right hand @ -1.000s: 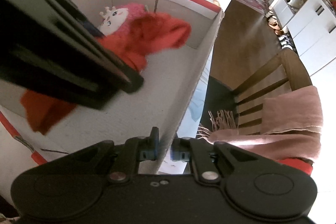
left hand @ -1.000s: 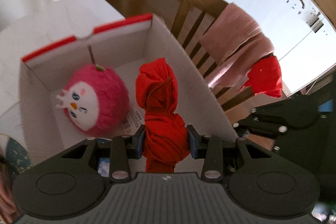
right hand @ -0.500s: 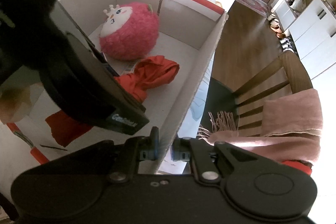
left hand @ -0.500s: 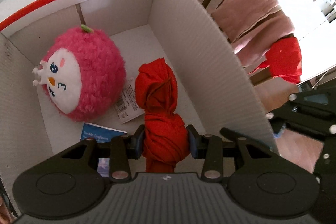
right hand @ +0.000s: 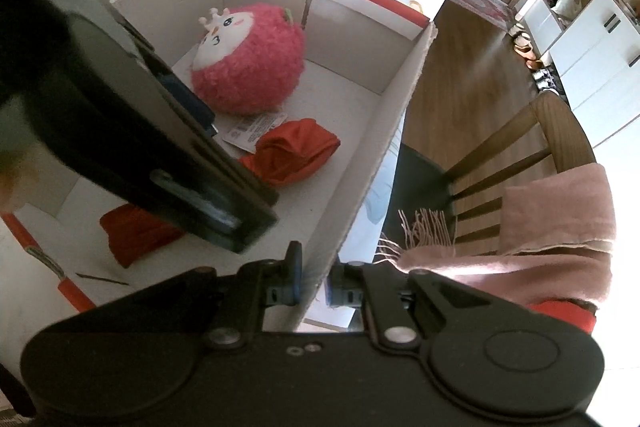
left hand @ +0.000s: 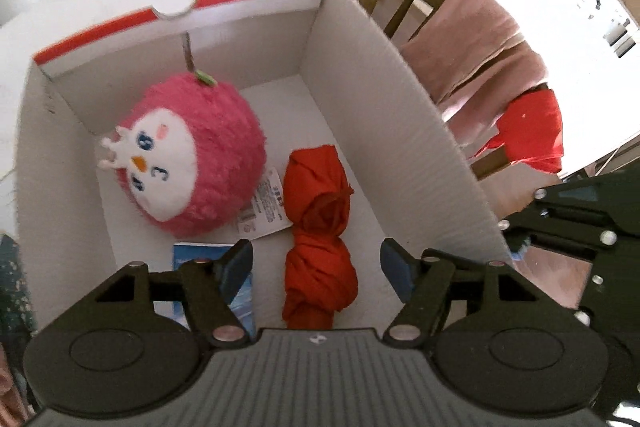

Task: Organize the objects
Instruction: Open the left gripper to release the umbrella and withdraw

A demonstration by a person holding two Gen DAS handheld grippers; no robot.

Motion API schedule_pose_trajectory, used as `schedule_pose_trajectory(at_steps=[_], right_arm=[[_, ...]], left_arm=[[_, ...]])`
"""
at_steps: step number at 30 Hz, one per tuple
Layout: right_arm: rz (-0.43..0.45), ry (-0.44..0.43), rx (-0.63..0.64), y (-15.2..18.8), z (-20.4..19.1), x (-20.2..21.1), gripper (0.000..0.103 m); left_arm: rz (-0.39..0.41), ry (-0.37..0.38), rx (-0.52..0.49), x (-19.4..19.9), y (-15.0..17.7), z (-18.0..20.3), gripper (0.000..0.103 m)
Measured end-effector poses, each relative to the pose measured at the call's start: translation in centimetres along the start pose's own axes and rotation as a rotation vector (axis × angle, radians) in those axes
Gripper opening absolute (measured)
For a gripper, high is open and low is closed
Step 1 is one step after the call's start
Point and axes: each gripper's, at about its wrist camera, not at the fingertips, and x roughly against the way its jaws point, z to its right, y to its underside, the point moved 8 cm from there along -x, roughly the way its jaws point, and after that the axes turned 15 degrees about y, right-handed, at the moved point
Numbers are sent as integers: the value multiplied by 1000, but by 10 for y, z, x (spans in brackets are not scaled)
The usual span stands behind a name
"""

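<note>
The left gripper (left hand: 316,263) hangs over the cardboard box (left hand: 384,131), its jaws just spread apart, clear of the knotted red cloth (left hand: 318,239) between them. That cloth lies on the box floor, just beside the right wall. A pink plush toy (left hand: 188,155) sits near the box's far wall, its paper tag (left hand: 264,207) touching the cloth. The right gripper (right hand: 311,285) is pinching the box's right wall.
</note>
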Motion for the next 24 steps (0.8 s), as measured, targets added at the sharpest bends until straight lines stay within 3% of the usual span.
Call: schedule_pose_trajectory(at_steps=[10,22,24], right_arm=[[-12,15,-14,0,1,-2,9],[-40,5,-48,-3,4,-4,8],[-50,-5,-64,-4,6,-4,8]], left_arm=[[146,-63,-129,81,14,12,70],[246,-137,15,156,70,-49,70],[265,-148,60,172,83,-65,76]])
